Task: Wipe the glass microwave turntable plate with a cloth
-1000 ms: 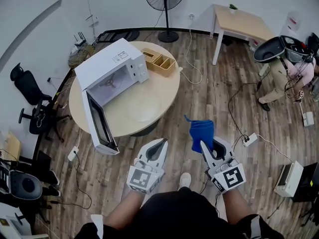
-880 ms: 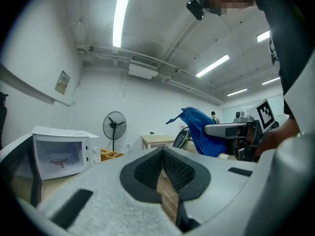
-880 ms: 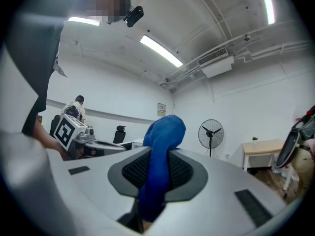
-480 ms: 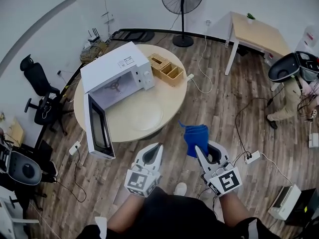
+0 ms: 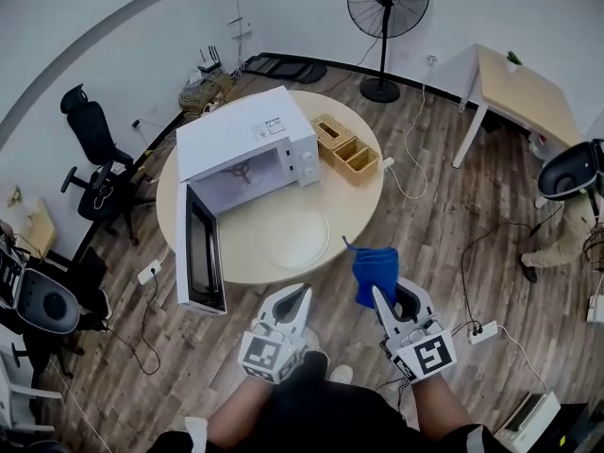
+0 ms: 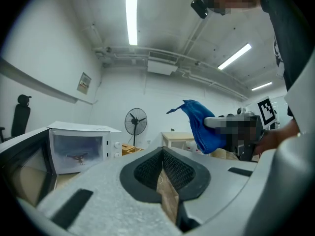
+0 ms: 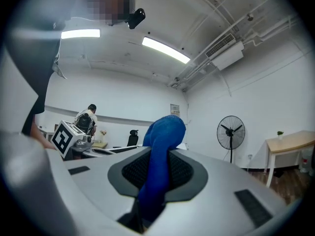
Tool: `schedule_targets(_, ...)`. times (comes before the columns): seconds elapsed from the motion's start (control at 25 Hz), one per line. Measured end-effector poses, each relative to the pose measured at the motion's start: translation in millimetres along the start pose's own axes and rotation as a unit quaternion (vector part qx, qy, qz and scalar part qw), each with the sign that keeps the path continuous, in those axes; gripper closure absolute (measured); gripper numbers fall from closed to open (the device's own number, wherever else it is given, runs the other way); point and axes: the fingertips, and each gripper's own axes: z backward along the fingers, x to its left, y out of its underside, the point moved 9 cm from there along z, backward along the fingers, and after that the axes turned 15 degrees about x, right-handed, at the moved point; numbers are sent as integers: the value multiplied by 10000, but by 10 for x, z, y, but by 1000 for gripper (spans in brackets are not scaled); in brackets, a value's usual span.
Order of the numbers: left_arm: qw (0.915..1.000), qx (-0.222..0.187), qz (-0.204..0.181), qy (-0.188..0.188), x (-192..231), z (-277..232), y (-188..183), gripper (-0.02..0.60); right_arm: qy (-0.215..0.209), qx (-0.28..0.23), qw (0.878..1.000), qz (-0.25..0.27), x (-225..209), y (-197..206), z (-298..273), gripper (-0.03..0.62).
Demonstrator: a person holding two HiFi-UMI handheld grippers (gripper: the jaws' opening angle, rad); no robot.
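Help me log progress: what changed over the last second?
The person stepped closer to the table; both grippers reach its near edge. Nothing was grasped or released: the right gripper keeps the blue cloth, the left gripper stays shut and empty. Glass plate and open microwave unmoved.

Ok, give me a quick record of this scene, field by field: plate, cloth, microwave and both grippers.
plate: flat on the table, in front of the microwave, nothing touching it
cloth: blue, clamped in the right gripper, clear of the plate
microwave: on the table, door open
left gripper: jaws together, holding nothing
right gripper: shut on the cloth
wiping: not yet begun
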Motion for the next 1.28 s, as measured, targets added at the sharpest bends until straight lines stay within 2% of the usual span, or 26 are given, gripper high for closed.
schedule_targets(0.28, 9994, -104, 113, -295, 489, -194, -163, 576, -174, 3, 9998, 16, -213, -190, -555, 525)
schedule_targets(0.6, 9990, -143, 159, -402, 1003, -361, -291, 576, -279, 58, 9996, 77, -355, -380, -1171, 525)
schedule_targets(0.76, 9988, -115, 219, -421, 1236, -417, -298, 577, -176, 92, 9996, 192, -351, -479, -1439, 525)
schedule_targets(1.12, 9985, -205, 276, -418, 1581, -434, -276, 576, -192, 142, 9995, 215, -284, -542, -1856, 525)
schedule_targets(1.28, 9977, -195, 354, -551, 1702, -402, -236, 576, -300, 245, 9989, 249, -295, -521, -2046, 525)
